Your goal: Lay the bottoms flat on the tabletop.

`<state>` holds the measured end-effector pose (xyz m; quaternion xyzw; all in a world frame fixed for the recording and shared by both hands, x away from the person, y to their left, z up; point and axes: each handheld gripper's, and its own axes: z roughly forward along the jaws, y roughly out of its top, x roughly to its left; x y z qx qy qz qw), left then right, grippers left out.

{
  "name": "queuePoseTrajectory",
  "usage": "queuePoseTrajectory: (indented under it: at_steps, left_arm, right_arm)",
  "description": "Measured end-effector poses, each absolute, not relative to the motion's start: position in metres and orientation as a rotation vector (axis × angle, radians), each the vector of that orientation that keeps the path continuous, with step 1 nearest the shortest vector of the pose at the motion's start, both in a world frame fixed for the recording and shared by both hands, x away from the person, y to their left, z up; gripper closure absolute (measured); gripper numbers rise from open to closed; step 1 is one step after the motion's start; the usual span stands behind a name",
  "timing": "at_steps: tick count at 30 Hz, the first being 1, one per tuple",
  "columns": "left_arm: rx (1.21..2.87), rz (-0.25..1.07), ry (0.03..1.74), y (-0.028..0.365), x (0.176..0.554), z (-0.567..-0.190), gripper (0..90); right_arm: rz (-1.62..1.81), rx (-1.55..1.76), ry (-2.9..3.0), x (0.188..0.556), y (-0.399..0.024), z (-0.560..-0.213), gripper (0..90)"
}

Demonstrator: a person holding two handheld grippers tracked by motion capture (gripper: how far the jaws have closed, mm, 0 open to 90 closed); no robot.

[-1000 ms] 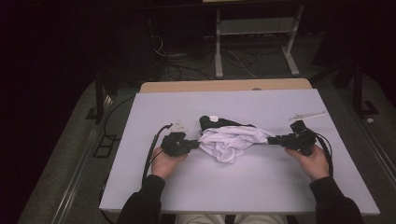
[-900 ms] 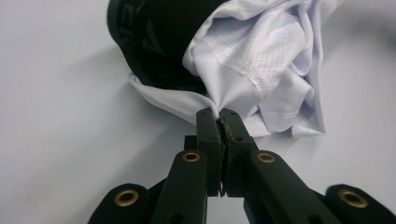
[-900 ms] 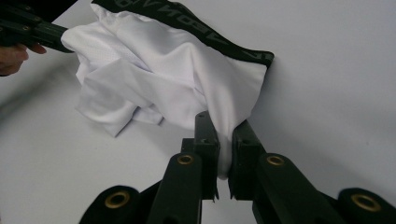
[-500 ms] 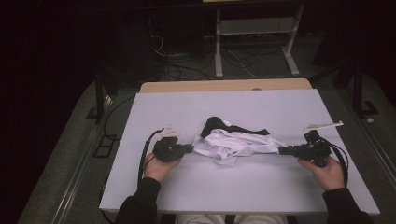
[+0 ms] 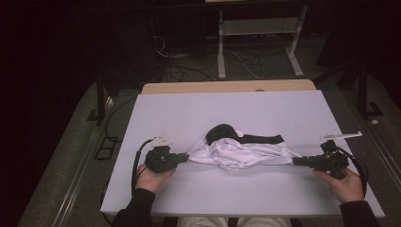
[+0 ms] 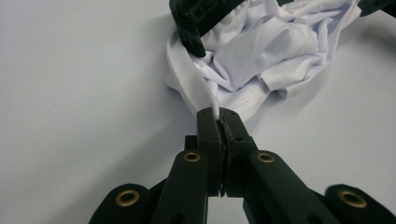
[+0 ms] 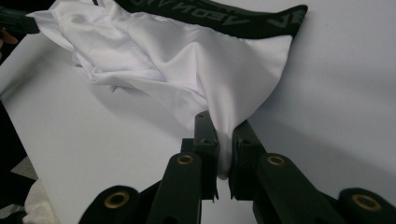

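Here's the white garment [image 5: 243, 153] stretched across the near middle of the pale table [image 5: 236, 109], lying low on the surface between two hands. It's a soft, thin white fabric, bunched and creased in the centre, with a black waistband [image 5: 246, 137] running along its far edge; pale lettering shows on that band in both gripper views, too clipped to read in full. At the left end the band curls up into a dark loop.

On the left, the left tongs [image 5: 183, 157] are pressed together on a narrow twist of the white cloth, and in the left gripper view [image 6: 219, 122] you can see that thin strip pinched right at the tips, the rest of the fabric heaped in folds just beyond. The left hand [image 5: 153, 177] grips the tool from the near edge of the table.

Over on the right, the right tongs [image 5: 297, 161] are clamped on the other end. The right gripper view [image 7: 223, 135] shows a thicker fold of smooth cloth nipped between the jaws, the fabric fanning out from there in a taut triangle up to the black band. The right hand [image 5: 347, 184] sits near the table's right corner.

The cloth is pulled into a long, flattish shape from one grip to the other, taut at both ends, rumpled in the middle.
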<state>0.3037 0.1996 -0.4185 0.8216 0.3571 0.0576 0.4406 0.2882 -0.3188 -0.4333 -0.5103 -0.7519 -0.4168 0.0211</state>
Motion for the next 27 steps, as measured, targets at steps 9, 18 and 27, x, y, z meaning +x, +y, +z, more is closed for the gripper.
queuePoseTrajectory:
  at_steps: [9, 18, 27]
  left_arm:
    - [2.045, 0.13, 0.916, 0.215, 0.289, -0.42, 88.0]
    - [2.062, 0.117, 0.97, 0.23, 0.279, -0.423, 88.0]
    - [2.007, 0.105, 1.05, 0.247, 0.283, -0.425, 87.2]
  right_arm:
    - [-1.23, -1.585, -2.339, 0.281, -0.32, -0.436, 82.5]
    - [-1.191, -1.601, -2.326, 0.28, -0.322, -0.439, 82.5]
    - [-1.191, -1.619, -2.33, 0.28, -0.322, -0.439, 82.5]
